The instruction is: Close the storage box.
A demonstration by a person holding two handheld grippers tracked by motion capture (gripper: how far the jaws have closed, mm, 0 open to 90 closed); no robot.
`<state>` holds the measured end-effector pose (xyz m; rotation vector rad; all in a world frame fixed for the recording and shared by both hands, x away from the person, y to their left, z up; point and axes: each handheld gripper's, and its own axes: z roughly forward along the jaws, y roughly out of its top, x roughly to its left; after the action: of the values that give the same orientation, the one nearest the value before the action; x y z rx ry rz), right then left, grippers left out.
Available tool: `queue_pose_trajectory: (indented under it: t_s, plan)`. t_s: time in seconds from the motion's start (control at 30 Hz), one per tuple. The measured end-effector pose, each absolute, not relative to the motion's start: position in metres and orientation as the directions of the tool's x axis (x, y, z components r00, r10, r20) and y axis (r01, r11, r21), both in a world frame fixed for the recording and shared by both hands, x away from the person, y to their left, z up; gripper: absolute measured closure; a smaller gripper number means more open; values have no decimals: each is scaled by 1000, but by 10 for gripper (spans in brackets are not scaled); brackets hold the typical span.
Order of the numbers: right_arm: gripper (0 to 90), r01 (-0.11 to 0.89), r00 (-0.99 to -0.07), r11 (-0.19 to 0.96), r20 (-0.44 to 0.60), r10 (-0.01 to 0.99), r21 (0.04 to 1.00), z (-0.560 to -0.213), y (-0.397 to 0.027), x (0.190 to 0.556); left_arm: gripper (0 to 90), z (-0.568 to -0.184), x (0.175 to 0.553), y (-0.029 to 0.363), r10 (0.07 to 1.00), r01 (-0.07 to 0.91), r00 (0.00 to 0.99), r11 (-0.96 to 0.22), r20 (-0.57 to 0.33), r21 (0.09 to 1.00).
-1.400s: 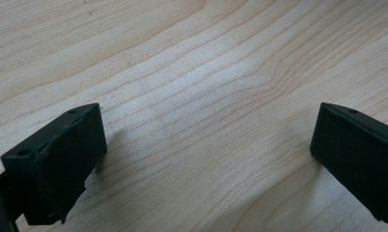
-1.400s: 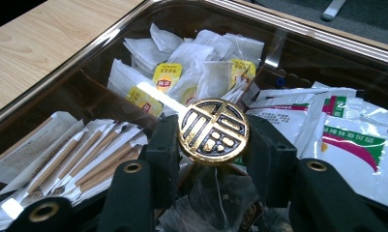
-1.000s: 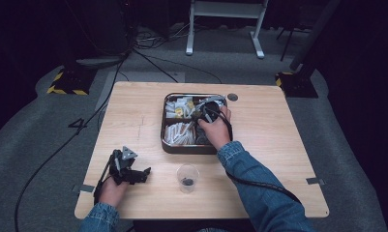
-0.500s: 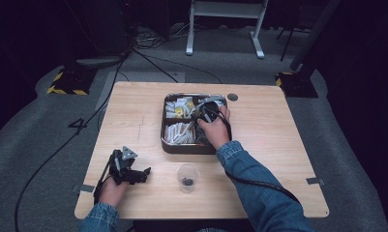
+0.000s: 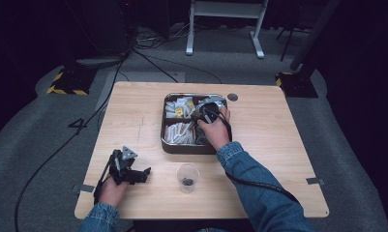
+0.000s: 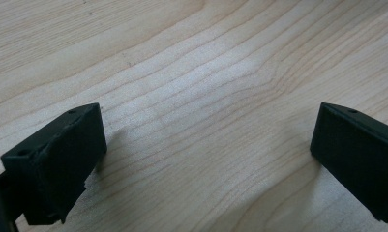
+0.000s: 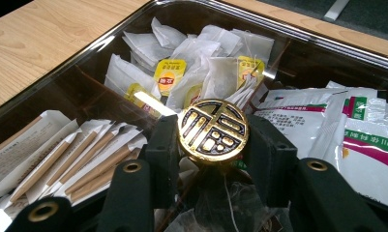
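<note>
The right tool (image 7: 213,159) was closed on a round gold and black disc (image 7: 213,130), held between its two jaws at the middle of the frame, above the compartment tray (image 7: 85,63) with tea bags (image 7: 191,58). The left tool (image 6: 206,159) stood wide open over the bare surface (image 6: 206,72), holding nothing
</note>
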<state>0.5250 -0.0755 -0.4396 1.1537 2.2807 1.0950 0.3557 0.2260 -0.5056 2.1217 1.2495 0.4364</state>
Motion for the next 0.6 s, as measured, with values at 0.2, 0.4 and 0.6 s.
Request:
queue_pose_trajectory:
  t_s: [0.2, 0.4, 0.6]
  plan:
    - [539, 523, -598, 347, 45, 800, 779, -438, -78, 524, 0, -506, 356, 226, 867, 659, 497, -353, -32, 664]
    - [497, 503, -600, 313, 65, 798, 805, -427, -82, 520, 0, -506, 357, 227, 864, 656, 503, -358, -31, 664]
    - [485, 481, -610, 300, 70, 789, 824, -412, -86, 513, 0, -505, 358, 228, 862, 654, 506, -363, -28, 664]
